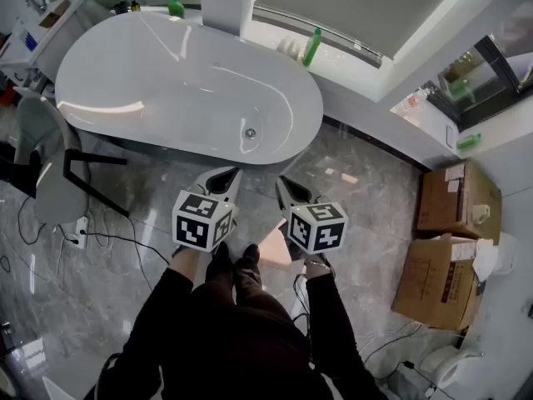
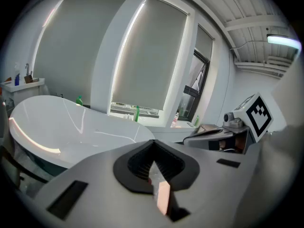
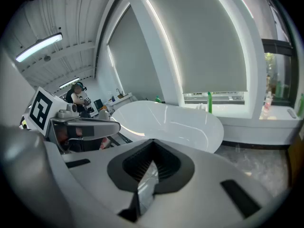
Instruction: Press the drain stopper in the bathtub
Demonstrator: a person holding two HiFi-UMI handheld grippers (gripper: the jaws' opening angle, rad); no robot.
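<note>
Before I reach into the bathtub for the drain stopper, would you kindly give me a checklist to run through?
1. Drain stopper visible on the bathtub floor: ok.
2. Nothing covering it: ok.
3. Left claw shut, empty: ok.
4. Right claw shut, empty: ok.
5. A claw above the stopper: not ok, both hang outside the rim.
6. Stopper up or down: cannot tell.

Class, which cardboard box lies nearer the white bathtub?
The brown cardboard box at the window wall; the second box stands beyond it, farther from the tub.
</note>
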